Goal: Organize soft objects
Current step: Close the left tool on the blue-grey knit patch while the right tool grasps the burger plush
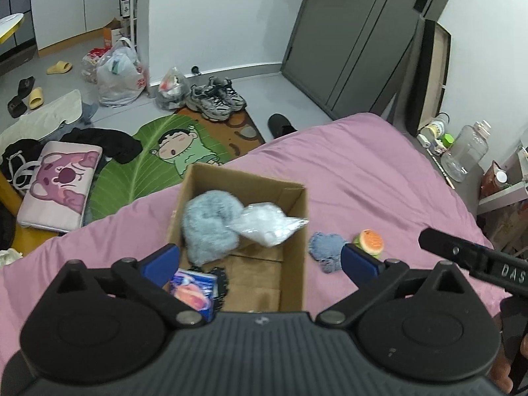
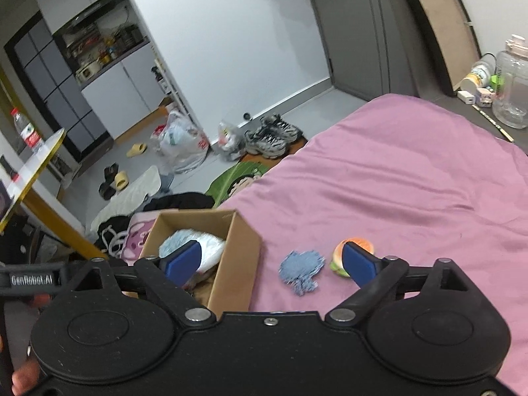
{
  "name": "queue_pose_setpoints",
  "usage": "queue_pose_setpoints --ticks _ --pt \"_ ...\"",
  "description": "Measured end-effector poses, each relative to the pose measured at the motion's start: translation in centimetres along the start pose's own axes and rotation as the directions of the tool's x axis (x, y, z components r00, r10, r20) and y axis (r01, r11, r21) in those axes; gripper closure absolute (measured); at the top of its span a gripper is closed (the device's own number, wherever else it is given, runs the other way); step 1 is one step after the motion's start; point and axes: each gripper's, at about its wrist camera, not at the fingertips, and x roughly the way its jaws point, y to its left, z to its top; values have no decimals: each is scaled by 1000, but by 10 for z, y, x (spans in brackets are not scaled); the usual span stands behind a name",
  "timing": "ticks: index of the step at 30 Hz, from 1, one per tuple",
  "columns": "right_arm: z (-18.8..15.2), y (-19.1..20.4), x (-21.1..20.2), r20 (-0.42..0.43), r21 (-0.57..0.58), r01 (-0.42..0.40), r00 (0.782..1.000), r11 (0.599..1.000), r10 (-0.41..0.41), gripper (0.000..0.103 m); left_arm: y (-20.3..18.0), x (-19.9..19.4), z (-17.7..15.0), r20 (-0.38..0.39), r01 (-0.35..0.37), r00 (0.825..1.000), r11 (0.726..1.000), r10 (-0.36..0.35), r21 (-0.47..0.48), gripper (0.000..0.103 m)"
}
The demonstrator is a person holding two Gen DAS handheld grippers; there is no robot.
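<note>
A cardboard box stands on the pink bed. Inside lie a fluffy grey-blue plush, a clear plastic-wrapped white item and a colourful packet. To the right of the box on the sheet lie a blue fuzzy cloth and a burger-shaped squishy toy. My left gripper is open and empty, above the box's near end. My right gripper is open and empty, above the blue cloth, with the burger toy by its right finger. The box is at its left.
The floor beyond the bed holds a green cartoon rug, sneakers, plastic bags, slippers, dark clothes and a pink cushion. A shelf at the right carries a clear jug and bottles. A yellow-edged table stands at the left.
</note>
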Motion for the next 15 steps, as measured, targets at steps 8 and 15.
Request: queue_pose_setpoints --ticks 8,15 --pt "7 -41 6 -20 52 0 1000 999 1 10 -34 17 -2 -20 -1 1000 1000 1 1 0" --pt "6 -79 19 -36 161 -6 999 987 12 10 -60 33 -6 26 -65 998 998 65 -13 1"
